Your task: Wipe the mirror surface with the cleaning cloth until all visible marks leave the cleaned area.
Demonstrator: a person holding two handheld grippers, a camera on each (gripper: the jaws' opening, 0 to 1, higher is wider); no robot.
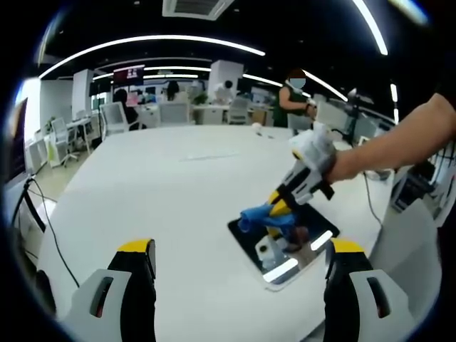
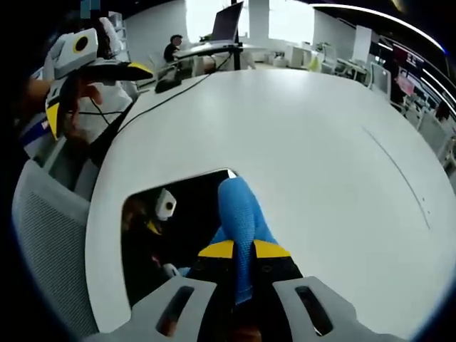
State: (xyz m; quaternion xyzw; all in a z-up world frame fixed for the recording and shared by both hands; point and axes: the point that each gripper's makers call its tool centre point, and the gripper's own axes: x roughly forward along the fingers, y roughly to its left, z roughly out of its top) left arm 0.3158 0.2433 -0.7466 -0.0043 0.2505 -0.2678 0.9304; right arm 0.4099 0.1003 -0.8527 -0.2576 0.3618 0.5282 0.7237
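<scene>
A small rectangular mirror [image 1: 299,251] lies flat on the white table, near its right edge in the left gripper view. My right gripper [image 1: 279,208], held by a gloved hand, reaches down onto it, shut on a blue cleaning cloth [image 1: 258,216]. In the right gripper view the yellow-tipped jaws [image 2: 242,251] pinch the blue cloth [image 2: 239,210], which rests on the dark mirror [image 2: 178,214]. My left gripper [image 1: 241,260] hovers open in front of the mirror with nothing between its jaws. It shows as the left gripper [image 2: 96,89] at the upper left.
The big white table [image 1: 164,185] stretches away behind the mirror. A grey mesh chair [image 2: 46,242] stands at the table's edge. Cables [image 1: 50,228] hang off the left side. A person [image 1: 293,100] stands beyond the far end, among desks and chairs. A laptop [image 2: 229,23] sits far off.
</scene>
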